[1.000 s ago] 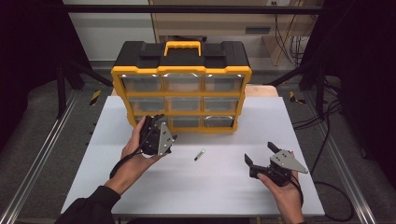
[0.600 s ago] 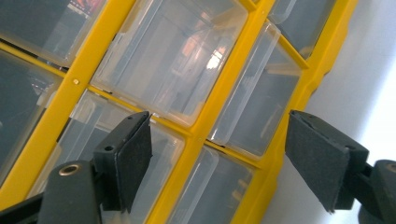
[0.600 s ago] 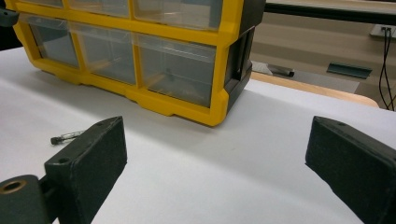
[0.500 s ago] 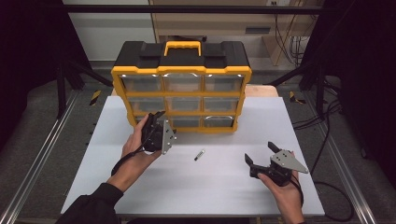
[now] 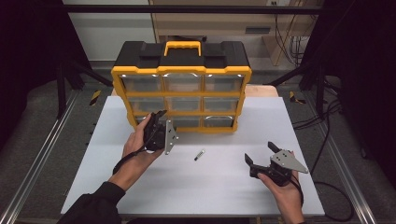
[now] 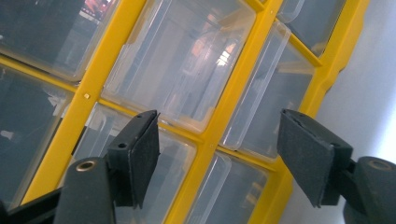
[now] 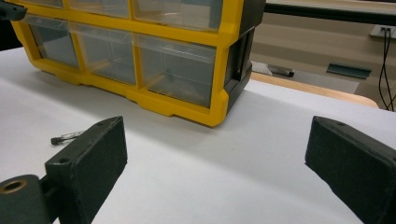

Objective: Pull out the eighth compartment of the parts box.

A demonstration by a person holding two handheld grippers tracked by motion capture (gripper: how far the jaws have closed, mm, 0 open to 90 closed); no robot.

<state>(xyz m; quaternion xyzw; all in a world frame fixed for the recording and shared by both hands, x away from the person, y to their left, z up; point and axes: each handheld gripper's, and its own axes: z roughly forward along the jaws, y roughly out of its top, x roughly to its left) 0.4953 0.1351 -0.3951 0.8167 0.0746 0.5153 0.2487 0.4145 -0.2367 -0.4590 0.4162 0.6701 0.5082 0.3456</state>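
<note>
A yellow and black drawer cabinet [image 5: 182,93] with clear drawers stands at the back of the white table [image 5: 140,186]. My left gripper [image 5: 156,120] is turned on its side with its tips at the cabinet's bottom-left drawer. In the left gripper view its jaws [image 6: 219,158] stand apart just in front of the clear drawers [image 6: 187,70]. They have just been closing, and nothing is pressed between the pads. My right gripper [image 5: 259,153] is open and low over the table at the front right, with nothing in it [image 7: 224,163]. A small thin metal piece [image 5: 199,154] lies on the table between the hands.
The small piece [image 7: 67,137] lies left of the right gripper's left jaw. The cabinet's right corner [image 7: 219,107] is ahead of that gripper. Metal rails [image 5: 42,158] run along both table sides, and cables [image 5: 327,126] hang at the right.
The left gripper's jaws look a little narrower and its wrist has tipped slightly toward the cabinet. The right hand and the small piece have not moved.
</note>
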